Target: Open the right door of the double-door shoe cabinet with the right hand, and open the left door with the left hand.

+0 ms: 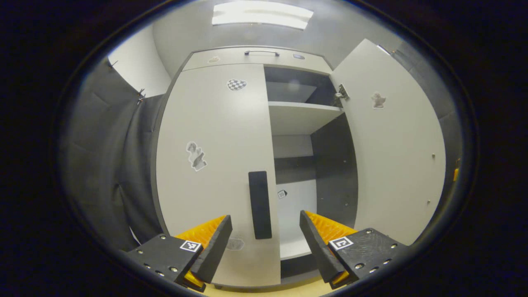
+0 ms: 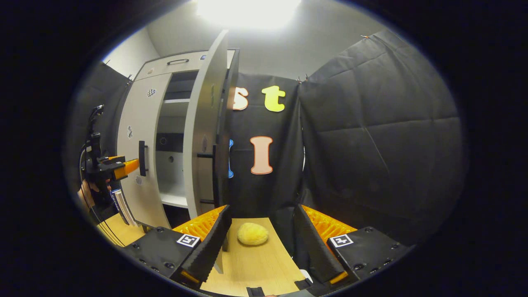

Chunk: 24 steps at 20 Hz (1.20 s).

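The left door (image 1: pixel 214 165) of the shoe cabinet (image 1: pixel 255 55) is closed flat in front of me, and its dark vertical handle (image 1: pixel 260 205) sits at the door's inner edge, low down. I judge the door a stiff, light panel that swings on hinges at its far side, so it should take a steady pull rather than force. The handle looks like a rigid bar standing off the face, the only sensible place to grip; the smooth panel itself would give my fingers nothing to hold.

The right door (image 1: pixel 392 148) already stands swung wide, baring the shelves (image 1: pixel 303 111) inside.

My left hand-held gripper (image 1: pixel 266 231) is level and aimed straight at the handle, its jaws spread wide on either side of the bar's lower end, near it but, as far as I can tell, not closed on it. My right hand-held gripper (image 2: pixel 260 233) is also spread wide and holds nothing, hanging near the open door's edge, above the wooden floor (image 2: pixel 255 264) where a yellow lump (image 2: pixel 252 234) lies.
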Motion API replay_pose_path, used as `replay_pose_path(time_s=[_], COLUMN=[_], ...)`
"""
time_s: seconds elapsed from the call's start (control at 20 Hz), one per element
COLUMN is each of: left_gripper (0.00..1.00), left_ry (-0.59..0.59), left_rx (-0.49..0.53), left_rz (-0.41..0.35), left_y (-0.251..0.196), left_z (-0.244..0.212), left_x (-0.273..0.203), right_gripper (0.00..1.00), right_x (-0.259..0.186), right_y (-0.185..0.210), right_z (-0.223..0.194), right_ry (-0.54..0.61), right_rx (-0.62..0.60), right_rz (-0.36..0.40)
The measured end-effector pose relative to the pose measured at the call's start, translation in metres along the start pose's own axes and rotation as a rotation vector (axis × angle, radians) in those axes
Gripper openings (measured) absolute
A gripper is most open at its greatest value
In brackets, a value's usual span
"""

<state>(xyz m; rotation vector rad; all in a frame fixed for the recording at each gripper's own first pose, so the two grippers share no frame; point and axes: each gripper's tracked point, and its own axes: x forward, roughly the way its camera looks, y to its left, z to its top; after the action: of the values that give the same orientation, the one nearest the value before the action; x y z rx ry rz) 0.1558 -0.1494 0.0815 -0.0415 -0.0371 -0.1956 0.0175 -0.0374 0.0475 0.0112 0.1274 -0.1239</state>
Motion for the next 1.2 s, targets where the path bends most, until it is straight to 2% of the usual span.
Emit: replay_pose_path(time_s=[0.2, 0.45, 0.5, 0.6, 0.75, 0.8, 0.85, 0.95, 1.0, 1.05, 1.15, 1.2], left_gripper=[0.96, 0.99, 0.96, 0.84, 0.84, 0.7, 0.62, 0.63, 0.66, 0.59, 0.31, 0.31], left_ry=[0.004, 0.029, 0.027, 0.028, 0.045, 0.048, 0.059, 0.059, 0.061, 0.058, 0.059, 0.061], left_rx=[-0.031, -0.017, -0.012, -0.018, -0.032, -0.044, -0.047, -0.043, -0.036, -0.037, -0.027, -0.022], left_rz=[0.037, 0.063, 0.071, 0.079, 0.092, 0.098, 0.099, 0.11, 0.109, 0.101, 0.108, 0.11], left_y=[0.008, 0.013, 0.014, 0.015, 0.019, 0.019, 0.02, 0.02, 0.018, 0.013, 0.006, 0.008], left_z=[-0.002, -0.015, -0.014, -0.015, -0.021, -0.024, -0.029, -0.03, -0.03, -0.03, -0.03, -0.03], left_x=[0.029, 0.051, 0.055, 0.057, 0.063, 0.068, 0.072, 0.073, 0.074, 0.073, 0.074, 0.075], right_gripper=[0.97, 0.98, 0.97, 0.98, 0.97, 0.97, 0.97, 0.97, 0.98, 0.97, 0.98, 0.98], right_x=[-0.009, -0.016, -0.017, -0.019, -0.02, -0.019, -0.02, -0.02, -0.02, -0.019, -0.017, -0.015], right_y=[-0.022, -0.037, -0.04, -0.045, -0.051, -0.053, -0.056, -0.061, -0.064, -0.066, -0.069, -0.069], right_z=[-0.011, -0.022, -0.024, -0.027, -0.032, -0.033, -0.035, -0.038, -0.038, -0.039, -0.04, -0.041], right_ry=[0.031, 0.055, 0.059, 0.066, 0.081, 0.085, 0.088, 0.093, 0.093, 0.094, 0.094, 0.093], right_rx=[0.038, 0.057, 0.055, 0.056, 0.063, 0.066, 0.069, 0.08, 0.086, 0.091, 0.101, 0.104], right_rz=[-0.051, -0.083, -0.089, -0.096, -0.105, -0.109, -0.112, -0.116, -0.117, -0.116, -0.108, -0.102])
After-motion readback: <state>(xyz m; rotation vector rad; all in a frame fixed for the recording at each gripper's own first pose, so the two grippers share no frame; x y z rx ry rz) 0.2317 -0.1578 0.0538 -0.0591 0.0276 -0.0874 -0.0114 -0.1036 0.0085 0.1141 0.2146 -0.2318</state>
